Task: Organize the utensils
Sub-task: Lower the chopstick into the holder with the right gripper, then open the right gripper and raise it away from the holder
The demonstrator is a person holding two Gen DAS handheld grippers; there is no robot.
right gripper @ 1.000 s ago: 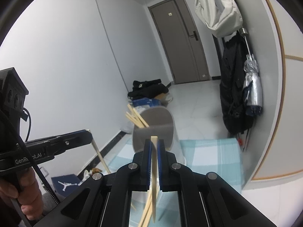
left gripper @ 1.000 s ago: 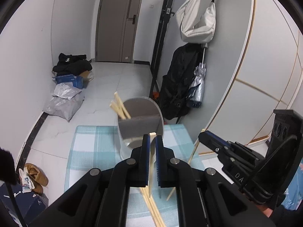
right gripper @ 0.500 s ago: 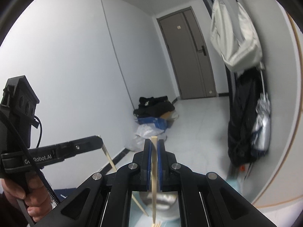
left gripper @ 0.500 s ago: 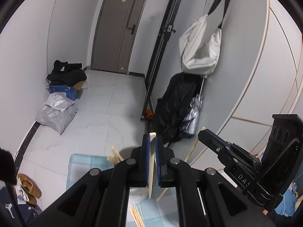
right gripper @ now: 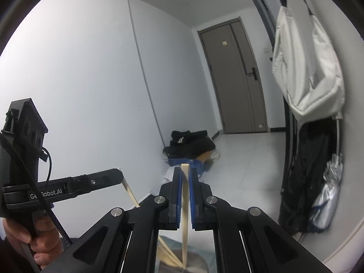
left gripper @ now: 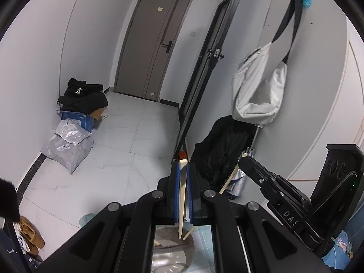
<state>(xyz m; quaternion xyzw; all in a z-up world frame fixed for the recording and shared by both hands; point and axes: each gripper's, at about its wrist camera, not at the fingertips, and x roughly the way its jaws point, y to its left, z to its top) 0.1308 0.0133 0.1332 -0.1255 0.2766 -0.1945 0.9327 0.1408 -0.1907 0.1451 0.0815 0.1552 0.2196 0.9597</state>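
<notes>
Above the metal cup [left gripper: 173, 257], over the checked cloth [left gripper: 202, 234]: left tool [left gripper: 182, 170] clamped on one chopstick [left gripper: 182, 195], upper end poking past the pads, tapered tip hanging down over the cup's mouth. Right tool [right gripper: 185, 173] likewise pinching its own chopstick [right gripper: 185, 216], tip just above the cup [right gripper: 193, 267], where other sticks [right gripper: 168, 258] already lean. Held near upright, probably so each drops cleanly tip-first into the cup. Left hand [right gripper: 34, 238] wrapped round its handle. Cup sits low, behind both tools' fingers, mostly hidden.
</notes>
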